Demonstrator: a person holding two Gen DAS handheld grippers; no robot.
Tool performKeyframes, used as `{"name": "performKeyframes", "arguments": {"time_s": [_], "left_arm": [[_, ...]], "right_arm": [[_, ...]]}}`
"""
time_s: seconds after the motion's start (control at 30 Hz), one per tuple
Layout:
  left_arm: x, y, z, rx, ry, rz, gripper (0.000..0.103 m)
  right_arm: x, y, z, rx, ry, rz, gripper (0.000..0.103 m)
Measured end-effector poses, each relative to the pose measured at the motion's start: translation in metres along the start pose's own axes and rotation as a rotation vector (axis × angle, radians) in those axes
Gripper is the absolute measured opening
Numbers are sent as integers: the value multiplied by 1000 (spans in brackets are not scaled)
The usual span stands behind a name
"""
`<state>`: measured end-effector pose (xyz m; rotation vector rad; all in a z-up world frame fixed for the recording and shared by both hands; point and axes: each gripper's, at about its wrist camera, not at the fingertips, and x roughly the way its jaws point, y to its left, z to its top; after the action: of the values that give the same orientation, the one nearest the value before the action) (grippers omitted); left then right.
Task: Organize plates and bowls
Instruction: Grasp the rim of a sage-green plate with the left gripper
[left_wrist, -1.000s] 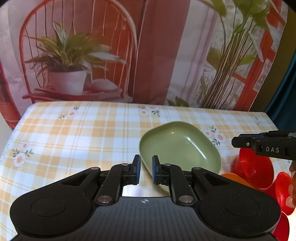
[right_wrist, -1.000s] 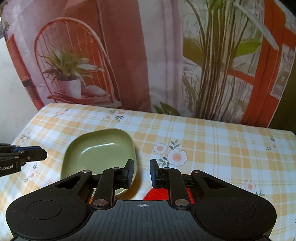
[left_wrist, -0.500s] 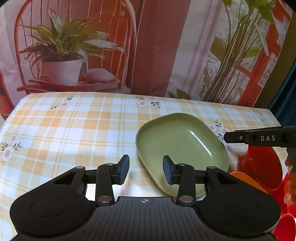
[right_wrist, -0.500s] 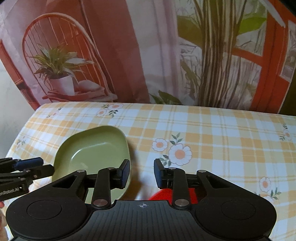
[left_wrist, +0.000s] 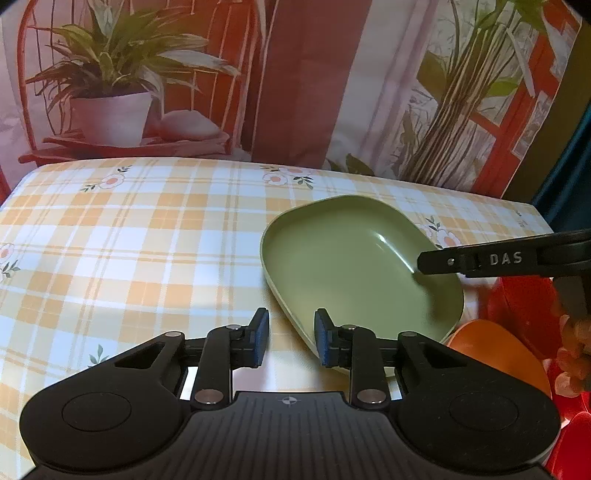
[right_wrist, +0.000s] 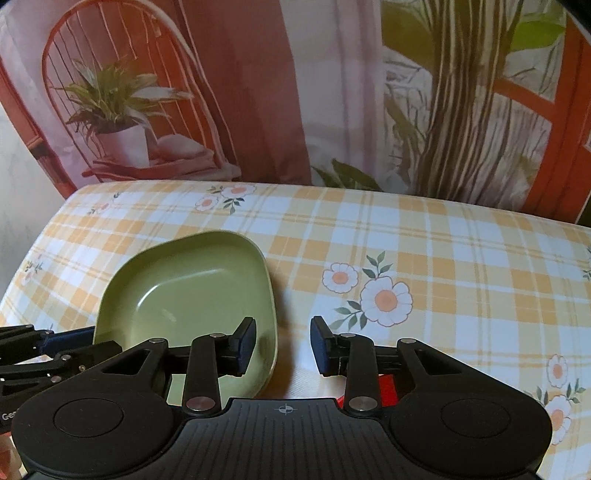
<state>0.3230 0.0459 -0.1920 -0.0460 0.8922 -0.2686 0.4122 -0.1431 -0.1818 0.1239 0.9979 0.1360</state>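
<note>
- The green bowl, a rounded-square dish, sits upright and empty on the tabletop, which is covered in an orange-and-white checked cloth with flower prints.
- The left hand-held gripper points down at the cloth just beside the bowl's near left rim. Its jaws are closing, with a clear gap between the blue pads and only bare cloth in that gap; its right pad stands against the outside of the bowl's rim, and contact cannot be told.
- The right hand-held gripper hangs over the bowl's near right corner. Its jaws are slightly apart and grip nothing; the rim passes below the gap between the pads.
- In the left wrist view, one black finger of the right hand-held gripper reaches over the bowl's right side.
- Red bowls and an orange dish lie just right of the green bowl, at the picture's edge.
- A printed backdrop of a chair and potted plants stands behind the tabletop.
</note>
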Motion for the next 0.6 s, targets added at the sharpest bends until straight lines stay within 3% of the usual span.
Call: {"name": "performKeyframes", "arguments": {"time_s": [0.03, 0.1, 0.17, 0.6], "left_arm": [[1, 0, 0, -5, 1, -13, 18], [1, -1, 1, 1, -1, -13, 17], [1, -3, 1, 10, -5, -9, 17], [-45, -14, 12, 32, -93, 10, 17]], "right_arm": [[1, 1, 0, -4, 1, 0, 28], [3, 2, 0, -10, 9, 5, 22], [3, 3, -1, -2, 13, 26, 9], [-35, 14, 7, -39, -76, 50, 9]]}}
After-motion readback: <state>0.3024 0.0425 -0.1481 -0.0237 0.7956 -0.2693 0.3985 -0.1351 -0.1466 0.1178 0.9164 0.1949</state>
